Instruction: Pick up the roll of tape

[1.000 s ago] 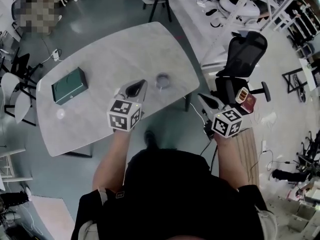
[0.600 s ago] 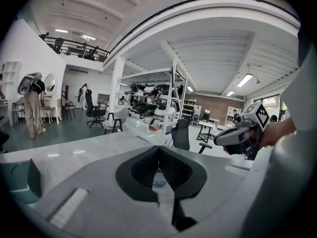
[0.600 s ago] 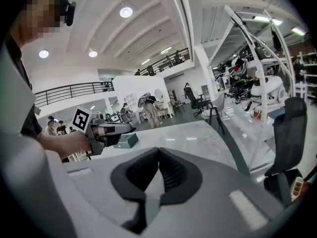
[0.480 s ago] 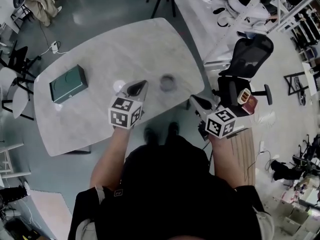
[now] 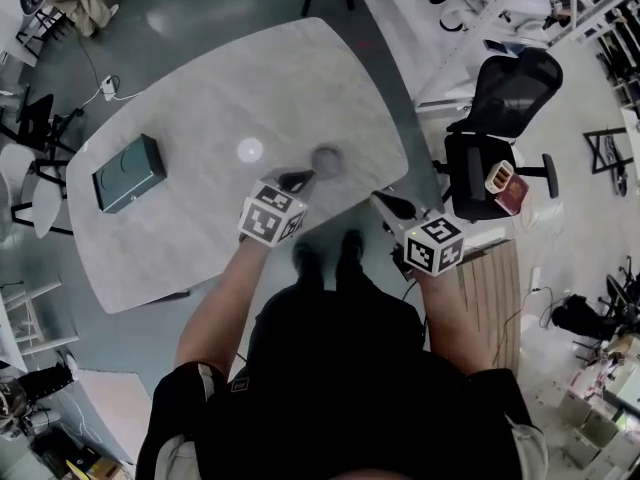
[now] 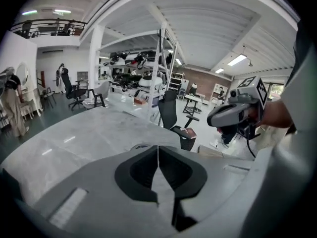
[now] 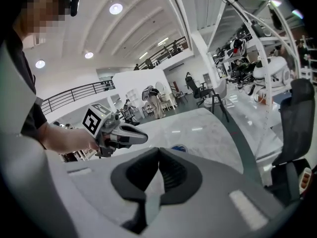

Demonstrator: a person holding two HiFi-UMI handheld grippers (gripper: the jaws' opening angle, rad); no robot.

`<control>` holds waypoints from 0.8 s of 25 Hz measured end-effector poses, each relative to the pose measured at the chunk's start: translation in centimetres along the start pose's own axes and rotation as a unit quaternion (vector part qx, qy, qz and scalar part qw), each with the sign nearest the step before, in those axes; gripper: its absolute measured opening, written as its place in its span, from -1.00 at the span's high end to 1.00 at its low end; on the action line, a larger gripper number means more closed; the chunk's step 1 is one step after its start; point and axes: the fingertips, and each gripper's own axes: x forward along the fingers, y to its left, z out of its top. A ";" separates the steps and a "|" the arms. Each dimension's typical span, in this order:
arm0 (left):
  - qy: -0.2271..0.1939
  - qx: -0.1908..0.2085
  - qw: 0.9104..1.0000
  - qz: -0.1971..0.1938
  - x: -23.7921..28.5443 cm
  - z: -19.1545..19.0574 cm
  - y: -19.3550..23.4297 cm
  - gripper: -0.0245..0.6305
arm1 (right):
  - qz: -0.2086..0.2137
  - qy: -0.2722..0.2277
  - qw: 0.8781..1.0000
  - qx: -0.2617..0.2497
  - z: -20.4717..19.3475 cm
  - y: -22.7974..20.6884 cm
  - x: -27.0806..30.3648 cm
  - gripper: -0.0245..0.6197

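**Both claws down by the tape, nothing gripped**

Vs. a sec earlier: the left gripper (image 5: pixel 300 179) had dropped toward the table (image 5: pixel 200 98) and tipped steeper, so less of its jaw showed from the head view. Its tip now sat just left of the roll of tape (image 5: pixel 326 158), a bit nearer the person; touching or not, can't tell. The right gripper (image 5: pixel 383 199) had also come down and in from beside the office chair (image 5: pixel 505 98), w/ its tip now at the table's near right edge, near the roll but apart from it. The roll itself hadn't moved on the tabletop.

Roll of tape: on the near right part of the table, lying flat, core hole facing up. Round from above, so no long side across the table; its axis stood upright. In the left gripper view only its rim peeked over the jaw tips.

Claws: left pressed together, nothing between. Right pressed together too, empty.

The green box (image 5: pixel 127 173) sat well apart at the table's left.
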 end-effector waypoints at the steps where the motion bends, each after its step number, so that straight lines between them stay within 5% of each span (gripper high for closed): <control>1: 0.013 0.007 1.000 -0.003 1.0 -0.3 -0.1 0.89 | 0.000 0.002 1.000 0.006 -0.3 -0.7 0.0 0.91; 4: 0.049 0.037 0.998 -0.015 3.5 -1.1 -0.4 0.87 | 0.000 0.005 1.000 0.022 -1.0 -2.4 0.0 0.91; 6: 0.072 0.066 0.995 -0.024 5.1 -1.6 -0.6 0.58 | 0.000 0.007 1.000 0.030 -1.4 -3.2 0.1 0.91; 10: 0.123 0.128 0.983 -0.043 8.5 -2.7 -0.9 0.52 | -0.002 0.007 0.999 0.043 -2.3 -5.2 0.0 0.91; 20: 0.265 0.249 0.928 -0.077 12.8 -7.5 -0.1 0.46 | -0.033 -0.003 0.998 0.062 -2.6 -8.2 -2.6 0.91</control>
